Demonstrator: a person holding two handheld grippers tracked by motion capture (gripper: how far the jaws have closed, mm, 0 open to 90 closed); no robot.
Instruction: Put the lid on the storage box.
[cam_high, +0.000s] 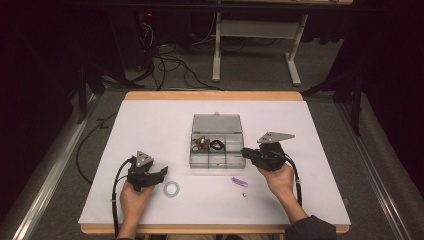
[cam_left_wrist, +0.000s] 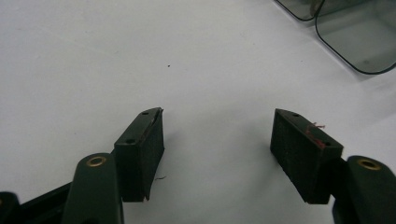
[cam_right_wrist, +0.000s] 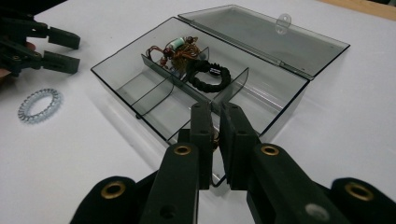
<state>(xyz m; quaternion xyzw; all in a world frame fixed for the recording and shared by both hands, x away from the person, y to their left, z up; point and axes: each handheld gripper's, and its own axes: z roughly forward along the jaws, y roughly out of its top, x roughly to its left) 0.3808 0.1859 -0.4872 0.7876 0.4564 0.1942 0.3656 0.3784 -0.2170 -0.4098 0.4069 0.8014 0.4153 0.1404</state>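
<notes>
right gripper (cam_right_wrist: 215, 140) nearly closed, over clear box (cam_right_wrist: 154, 100) near edge

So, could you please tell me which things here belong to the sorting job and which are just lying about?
In the job:
- compartment box, lid open
- right gripper, shut over the box
- clear coil ring
- purple piece
- small brass piece

Lying about:
- floor cables
- white stand

Clear compartment box (cam_high: 216, 147) open, lid (cam_right_wrist: 271, 35) back, mid-table.
</notes>
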